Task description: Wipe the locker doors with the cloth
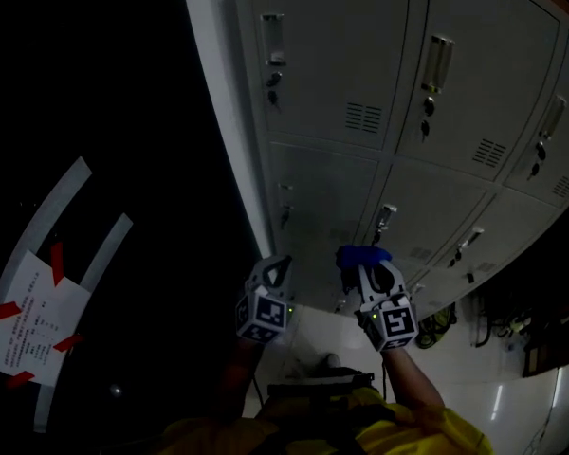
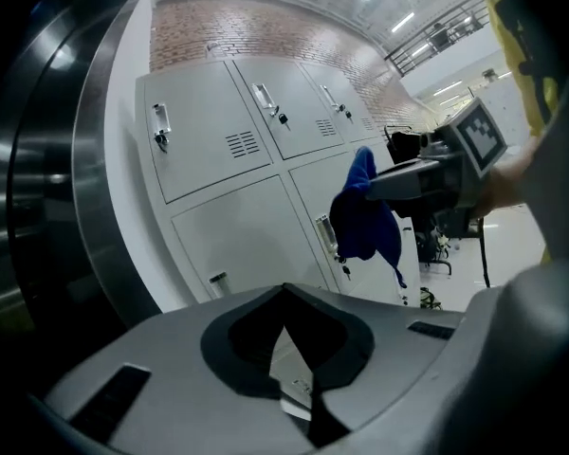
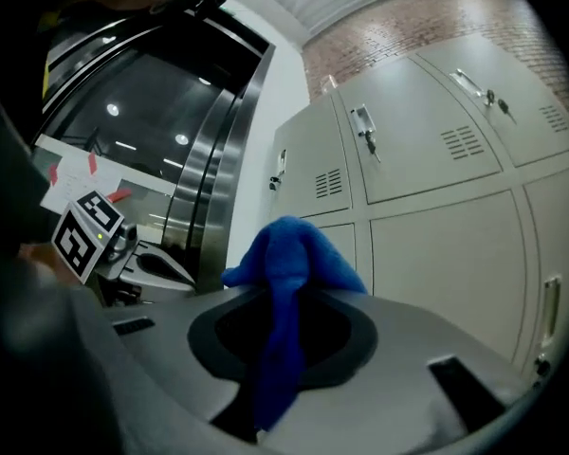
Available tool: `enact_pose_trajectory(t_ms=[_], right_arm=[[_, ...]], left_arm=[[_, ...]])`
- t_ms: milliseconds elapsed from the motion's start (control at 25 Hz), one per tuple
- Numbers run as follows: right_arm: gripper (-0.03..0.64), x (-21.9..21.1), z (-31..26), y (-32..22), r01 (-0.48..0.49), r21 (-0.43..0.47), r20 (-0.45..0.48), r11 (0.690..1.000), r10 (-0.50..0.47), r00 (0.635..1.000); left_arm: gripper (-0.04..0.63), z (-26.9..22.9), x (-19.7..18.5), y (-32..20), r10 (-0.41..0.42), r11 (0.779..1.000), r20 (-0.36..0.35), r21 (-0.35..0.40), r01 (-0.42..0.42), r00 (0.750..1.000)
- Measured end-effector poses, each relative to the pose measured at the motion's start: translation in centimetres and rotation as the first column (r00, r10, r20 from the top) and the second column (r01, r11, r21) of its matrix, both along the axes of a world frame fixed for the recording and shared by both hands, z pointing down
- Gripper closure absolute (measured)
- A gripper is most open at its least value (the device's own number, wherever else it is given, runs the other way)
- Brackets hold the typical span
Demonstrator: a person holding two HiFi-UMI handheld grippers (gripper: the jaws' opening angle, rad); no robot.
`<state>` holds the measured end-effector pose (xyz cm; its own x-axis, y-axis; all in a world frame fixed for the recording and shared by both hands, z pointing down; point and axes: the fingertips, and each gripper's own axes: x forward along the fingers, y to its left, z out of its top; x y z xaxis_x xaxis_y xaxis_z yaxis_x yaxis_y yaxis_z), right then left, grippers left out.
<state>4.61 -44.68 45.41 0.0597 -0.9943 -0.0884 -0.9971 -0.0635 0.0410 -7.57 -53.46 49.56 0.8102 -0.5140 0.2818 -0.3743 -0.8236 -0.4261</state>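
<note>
Your right gripper [image 1: 362, 275] clamps cloth [image 3: 289, 259] near locker door [image 1: 327, 202]; left gripper [image 1: 273, 273] closed, empty. Next: press cloth flat, sweep.

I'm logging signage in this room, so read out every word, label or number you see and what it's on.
Nothing is legible.
Paper notice with red tape: print too small and dark to read.
Marker cubes: square patterns only, no words.
Locker doors: no readable labels.
Cloth: no tag.

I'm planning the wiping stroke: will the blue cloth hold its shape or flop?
Probably floppy: the blue cloth droops from the right gripper, jaws closed. Likely light, since one pinch carries it. It may bunch against a locker door.
</note>
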Motion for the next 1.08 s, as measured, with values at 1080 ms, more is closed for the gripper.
enact_pose_trajectory(t_ms=[1080], right_arm=[[0.551,-0.2,0.6,14.0,-0.044,-0.015,0.095,0.999,0.046,0.994]], left_arm=[[0.594,-0.2,3.1,12.9,0.12,0.992,0.046,0.017,-0.121,0.992]])
